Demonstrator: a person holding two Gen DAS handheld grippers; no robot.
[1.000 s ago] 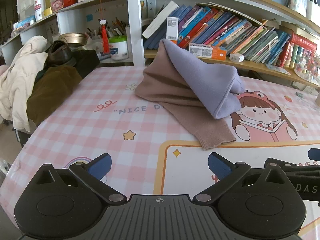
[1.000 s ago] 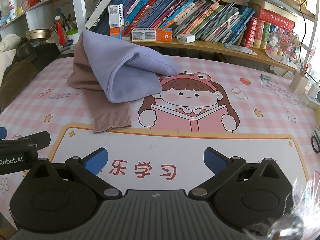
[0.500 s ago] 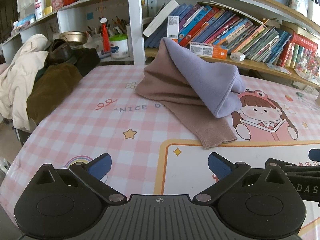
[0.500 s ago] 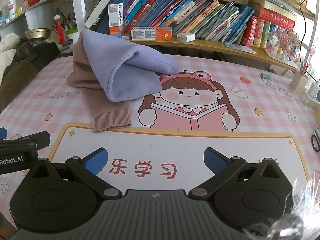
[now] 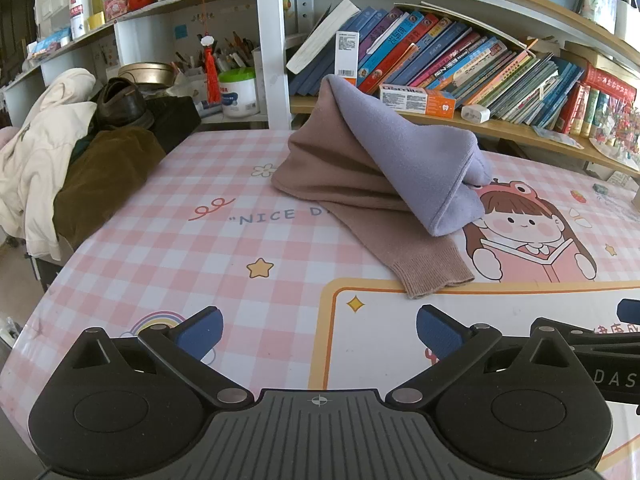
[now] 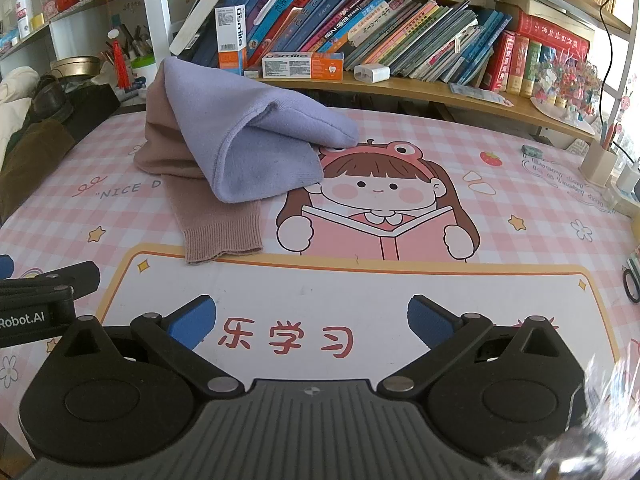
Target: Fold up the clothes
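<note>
Pink checked worktop (image 5: 168,240) under bookshelves (image 6: 400,84). Left view only: coats (image 5: 60,168) piled at left edge. Brown sweater (image 5: 340,184) under lilac cloth (image 5: 416,168), heaped at far side; sleeve (image 6: 218,228) long axis toward cameras. Left hand-held gripper (image 5: 318,330) and right hand-held gripper (image 6: 312,320) wide open, empty, well apart from clothes.

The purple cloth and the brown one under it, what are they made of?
The purple cloth looks like soft fleece or fine knit: matte, fuzzy, thick rolled edge. The brown garment looks like knitted wool or acrylic: ribbed cuff at its end. The exact fibre cannot be told.
</note>
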